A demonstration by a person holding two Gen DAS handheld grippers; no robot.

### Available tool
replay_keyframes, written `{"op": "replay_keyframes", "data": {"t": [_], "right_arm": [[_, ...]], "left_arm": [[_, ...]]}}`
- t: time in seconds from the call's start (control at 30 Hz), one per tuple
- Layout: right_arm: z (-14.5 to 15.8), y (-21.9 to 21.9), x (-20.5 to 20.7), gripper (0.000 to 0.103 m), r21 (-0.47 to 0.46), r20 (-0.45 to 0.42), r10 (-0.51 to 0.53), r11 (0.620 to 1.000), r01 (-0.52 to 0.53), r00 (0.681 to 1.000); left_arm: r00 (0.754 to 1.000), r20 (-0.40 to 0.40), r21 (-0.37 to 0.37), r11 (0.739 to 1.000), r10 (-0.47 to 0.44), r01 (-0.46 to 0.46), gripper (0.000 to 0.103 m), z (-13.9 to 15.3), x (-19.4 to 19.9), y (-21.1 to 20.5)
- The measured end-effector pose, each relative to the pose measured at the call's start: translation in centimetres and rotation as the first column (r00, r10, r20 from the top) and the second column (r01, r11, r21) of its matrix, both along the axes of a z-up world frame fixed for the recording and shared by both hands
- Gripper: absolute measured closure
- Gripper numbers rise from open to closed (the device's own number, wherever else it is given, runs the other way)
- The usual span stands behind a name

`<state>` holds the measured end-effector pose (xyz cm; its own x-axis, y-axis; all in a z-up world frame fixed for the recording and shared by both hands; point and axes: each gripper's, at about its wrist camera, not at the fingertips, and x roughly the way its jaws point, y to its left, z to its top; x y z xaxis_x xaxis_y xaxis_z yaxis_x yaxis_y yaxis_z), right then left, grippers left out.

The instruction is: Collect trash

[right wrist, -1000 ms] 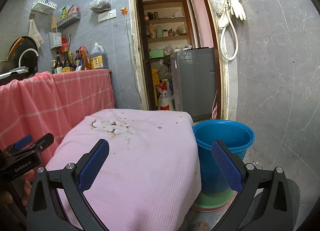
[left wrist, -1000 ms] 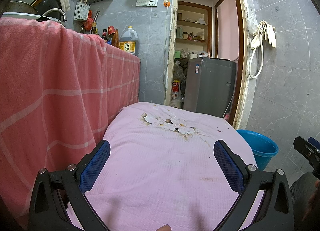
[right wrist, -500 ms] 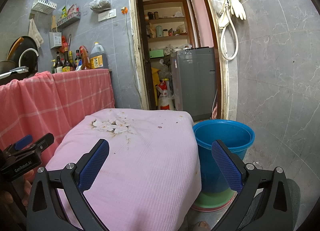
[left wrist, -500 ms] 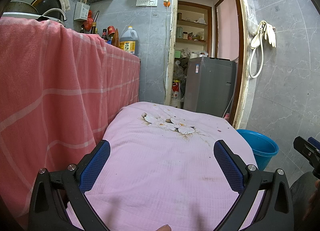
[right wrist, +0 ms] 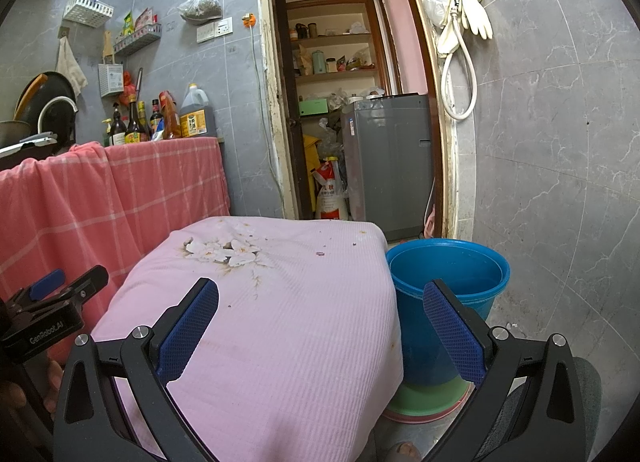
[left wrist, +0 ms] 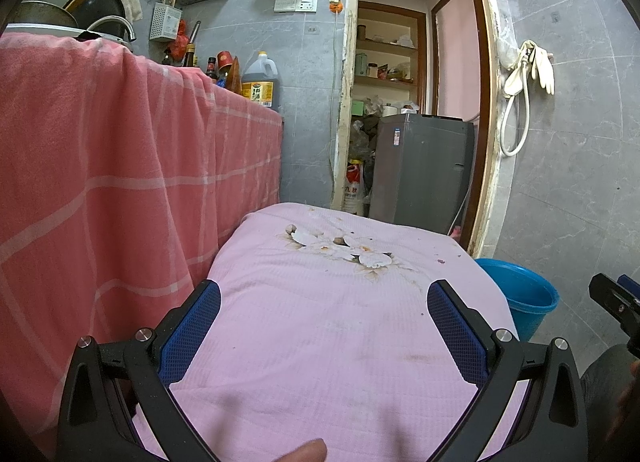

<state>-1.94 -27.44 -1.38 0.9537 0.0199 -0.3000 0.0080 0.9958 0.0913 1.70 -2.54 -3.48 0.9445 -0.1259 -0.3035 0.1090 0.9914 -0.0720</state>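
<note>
Here we find a low surface [right wrist: 280,342] draped in pink cloth, the largest item in both views, with a red checked cloth [left wrist: 100,181] hanging over the counter on its left. Just beside its right edge stands a blue bucket [right wrist: 448,262], which we judge to be the receptacle for the trash; its contents cannot be made out.

We hold both tongs over the near end of the surface. The left tongs [left wrist: 324,326] stand spread wide with nothing between the pads; the right tongs [right wrist: 320,326] likewise, spread and empty, facing toward the bucket and the surface's right edge.

The trash itself is small. A cluster of brownish shell-like bits [left wrist: 340,241] lies on the printed flowers near the far end, and scattered crumbs [right wrist: 319,252] dot the cloth toward the far right corner.

Our judgement: pieces remain to be gathered, and neither hand carries any. Whether other pieces have already gone into the bucket cannot be told. A pick would call for reaching well forward to the far end and closing precisely on very small, flat fragments without pinching the cloth.
</note>
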Motion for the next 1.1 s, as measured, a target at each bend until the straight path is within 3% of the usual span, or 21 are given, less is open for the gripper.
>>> {"op": "replay_keyframes", "data": {"t": [1.1], "right_arm": [[0.05, 0.10, -0.01, 0.000, 0.001, -0.003, -0.001, 1.000, 0.001, 1.000]], "left_arm": [[1.000, 0.000, 0.009, 1.000, 0.011, -0.011, 0.001, -0.47, 0.02, -0.21]]}}
